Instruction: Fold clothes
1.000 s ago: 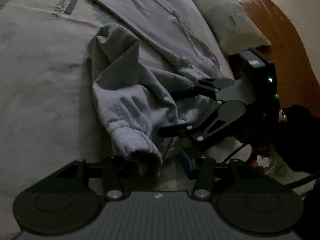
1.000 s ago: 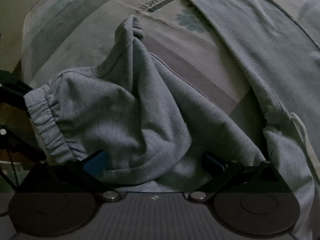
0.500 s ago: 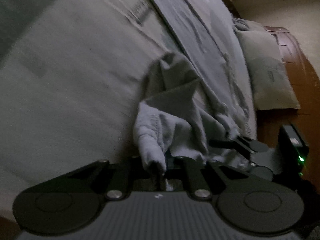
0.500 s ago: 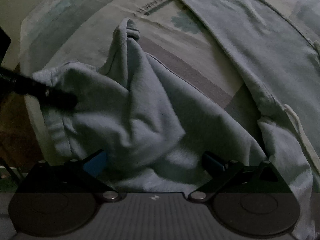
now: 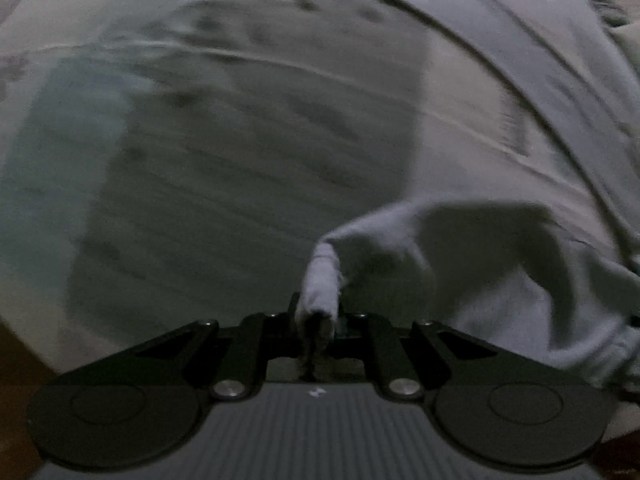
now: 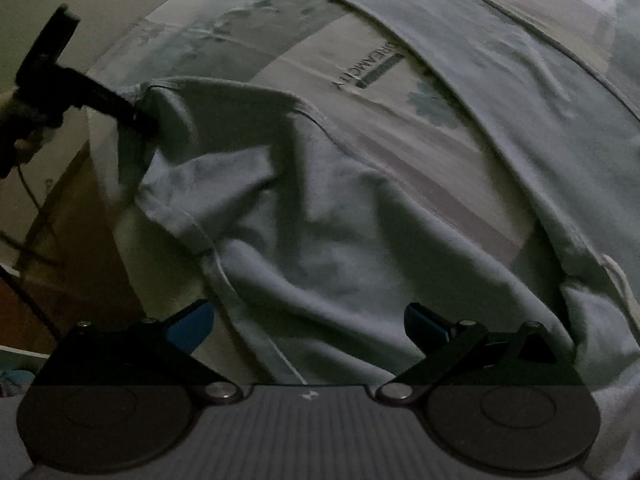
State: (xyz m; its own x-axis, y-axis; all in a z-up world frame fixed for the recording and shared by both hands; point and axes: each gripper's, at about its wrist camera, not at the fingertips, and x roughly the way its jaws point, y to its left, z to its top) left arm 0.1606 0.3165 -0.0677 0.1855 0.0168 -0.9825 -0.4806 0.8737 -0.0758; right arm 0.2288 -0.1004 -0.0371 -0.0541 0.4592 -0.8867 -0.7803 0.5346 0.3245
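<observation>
A: Left tongs point(image 5: 318, 322) are clamped tight on a rolled cuff of the grey sweatpants point(image 6: 320, 240), fabric bunched between the jaws

B: And the right tongs point(image 6: 308, 326) stand wide apart, blue pads either side of the crumpled leg, gripping nothing

A: The garment's soft, pale grey, heavily creased (a drawstring point(image 6: 620, 280) shows at the right), lying on the bed sheet point(image 6: 360, 56) near its edge

B: Left view's blurred, mind you

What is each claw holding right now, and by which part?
The left claw is shut on the grey garment at its cuffed end. The right claw is open, holding nothing.
</observation>
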